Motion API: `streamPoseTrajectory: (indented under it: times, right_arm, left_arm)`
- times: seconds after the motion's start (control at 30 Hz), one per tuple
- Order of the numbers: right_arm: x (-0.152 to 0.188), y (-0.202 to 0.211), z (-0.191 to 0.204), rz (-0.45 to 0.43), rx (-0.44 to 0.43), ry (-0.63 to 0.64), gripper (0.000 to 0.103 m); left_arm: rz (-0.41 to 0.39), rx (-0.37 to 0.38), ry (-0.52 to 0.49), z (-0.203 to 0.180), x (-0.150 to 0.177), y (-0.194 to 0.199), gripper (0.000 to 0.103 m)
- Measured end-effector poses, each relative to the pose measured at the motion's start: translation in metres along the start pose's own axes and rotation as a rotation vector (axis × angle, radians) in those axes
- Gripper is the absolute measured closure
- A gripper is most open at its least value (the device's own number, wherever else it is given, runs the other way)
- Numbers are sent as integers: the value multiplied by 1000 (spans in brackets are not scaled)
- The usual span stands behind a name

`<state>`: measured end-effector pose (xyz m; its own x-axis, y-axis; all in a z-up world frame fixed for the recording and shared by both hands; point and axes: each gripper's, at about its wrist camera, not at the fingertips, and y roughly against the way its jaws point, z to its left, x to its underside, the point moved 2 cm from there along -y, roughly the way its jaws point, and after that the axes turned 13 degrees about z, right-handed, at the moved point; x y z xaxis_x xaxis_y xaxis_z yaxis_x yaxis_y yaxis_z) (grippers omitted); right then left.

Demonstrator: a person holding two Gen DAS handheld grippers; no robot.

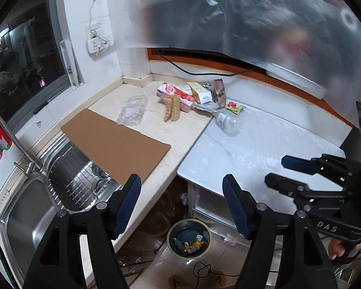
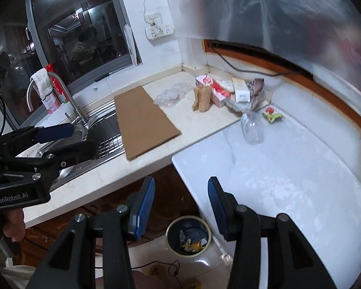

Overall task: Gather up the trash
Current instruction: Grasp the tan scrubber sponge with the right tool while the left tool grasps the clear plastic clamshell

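Two readable markings: "GenRobot.AI" on the left gripper (image 2: 67, 136) body at left of the right wrist view, "DAS" on the right gripper (image 1: 274, 172) at right of the left wrist view. Both claws stand released, gripping nothing. One flat brown cardboard sheet (image 1: 115, 142) overhangs the steel sink (image 1: 24, 216). Trash clusters upper centre: one crumpled clear wrapper (image 1: 132, 110), one clear bottle (image 1: 229, 121). One round bin (image 1: 189, 238) sits bottom centre.

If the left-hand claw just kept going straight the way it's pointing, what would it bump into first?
Most likely the front edge of the cream counter beside the cardboard sheet. The left gripper, open and empty, points downward over that edge, with the trash bin on the floor below. Depth is hard to judge in this fisheye view.
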<state>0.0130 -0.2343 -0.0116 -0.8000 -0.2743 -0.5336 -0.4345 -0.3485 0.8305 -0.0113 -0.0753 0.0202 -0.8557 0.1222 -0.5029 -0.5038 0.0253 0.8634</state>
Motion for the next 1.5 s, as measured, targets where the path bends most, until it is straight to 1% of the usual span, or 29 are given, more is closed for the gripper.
streamPoseTrajectory:
  times: [0.07,0.1,0.13,0.27,0.5,0.57,0.7,0.9,0.93,0.97,1.03,1.17,1.23,1.3,1.37,1.43,1.5]
  right_arm:
    - [-7,3,3,-7,-1,7,57]
    - [-9,3,4,2,11,9,57]
    - [-13,2,6,15,40,15,57]
    - [-24,1,14,-16,86,29,57]
    - [-56,-12,10,-20,96,-27,57]
    - [-69,-19,6,-13,96,-54,57]
    - [-99,-41,-5,13,68,-121,57]
    - [-153,-88,-18,60,43,-191,57]
    - [-162,-100,-19,72,42,-196,54]
    - [-171,-110,-21,79,46,-197,49]
    - [-188,-134,-23,85,67,-200,47]
    - [-215,-180,-30,90,78,-223,47]
    - [-227,-201,-34,96,71,-245,47]
    - [-236,-218,-36,99,67,-256,47]
    - [-246,-236,-37,105,80,-261,47]
    - [-253,-252,-37,118,93,-264,47]
    - [-256,-265,-38,130,102,-272,47]
  left_arm:
    - [-6,-9,3,6,-2,2,34]
    - [-9,-12,6,9,-4,3,34]
    - [-13,-13,9,13,-6,4,34]
    - [-32,-15,11,29,-16,7,34]
    - [-54,-27,-38,63,-47,3,33]
    - [-54,-27,-58,77,-59,-3,28]
    - [-37,-30,-98,105,-86,-23,28]
    - [28,23,-125,151,-138,-78,28]
    - [46,41,-119,160,-149,-92,28]
    - [68,59,-111,166,-158,-107,28]
    - [116,98,-84,180,-175,-139,28]
    - [227,178,-33,200,-202,-209,28]
    - [287,214,-15,203,-214,-244,28]
    - [323,241,-10,203,-223,-269,28]
    - [346,238,-24,201,-231,-290,28]
    - [352,208,-43,197,-238,-309,28]
    - [357,198,-54,196,-246,-322,24]
